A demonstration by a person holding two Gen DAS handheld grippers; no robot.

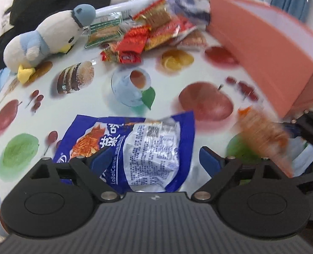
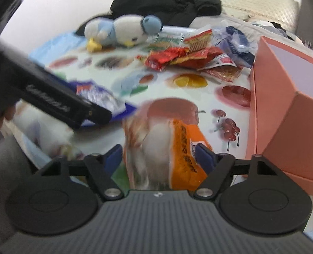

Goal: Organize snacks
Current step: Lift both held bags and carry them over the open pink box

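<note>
Nearest, the right gripper [image 2: 159,158] pinches an orange snack packet [image 2: 167,146], light, crinkly and slippery, best held at its sealed edge; the left gripper [image 1: 154,160] has its fingers spread around a blue packet [image 1: 135,146] lying on the fruit-print tablecloth [image 1: 105,114]; beyond, a snack pile [image 1: 154,29] beside the pink box [image 1: 272,48].

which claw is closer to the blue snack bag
Left. The left claw straddles the blue snack bag; the right claw holds an orange packet, beside the bag.
</note>
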